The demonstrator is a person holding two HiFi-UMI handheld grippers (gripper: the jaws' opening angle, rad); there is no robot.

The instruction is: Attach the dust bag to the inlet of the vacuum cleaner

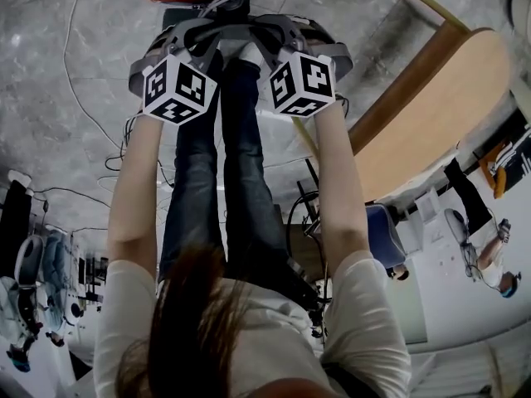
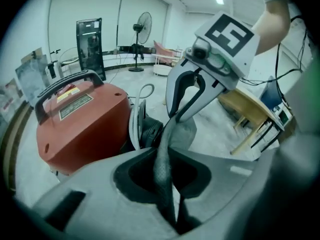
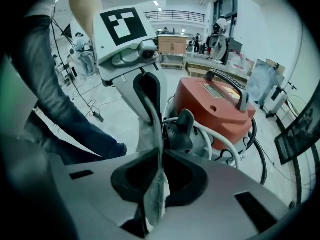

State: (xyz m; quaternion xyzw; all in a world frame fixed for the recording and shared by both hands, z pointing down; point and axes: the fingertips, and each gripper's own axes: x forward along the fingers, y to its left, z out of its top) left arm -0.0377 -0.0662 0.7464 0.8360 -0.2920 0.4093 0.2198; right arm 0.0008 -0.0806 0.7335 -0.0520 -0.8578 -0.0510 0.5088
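- Pinching one dust bag (image 2: 165, 164) between them, two grippers work side by side. The left gripper (image 2: 170, 204) has its jaws nipped tight on a dark fold of the fabric. The right gripper (image 3: 150, 204) is clamped on a pale, mesh-textured edge of the same bag.
- One red vacuum cleaner (image 2: 85, 126) stands on the floor. In the head view it sits at 12 o'clock, just beyond the two marker cubes (image 1: 178, 88).
- Its one round black inlet (image 3: 176, 134) faces the grippers. In the right gripper view the bag hangs just beside the inlet, at its 9 o'clock. Whether fabric and inlet touch I cannot tell.
- One black carrying handle (image 3: 244, 96) arches over the top of the vacuum cleaner.
- Two bare forearms (image 1: 137, 189) run up to the cubes in the head view, with two legs in jeans (image 1: 199, 181) between them.
- One wooden table (image 1: 431, 123) lies at 2 o'clock in the head view.
- One pedestal fan (image 2: 144, 26) stands at 12 o'clock in the left gripper view.
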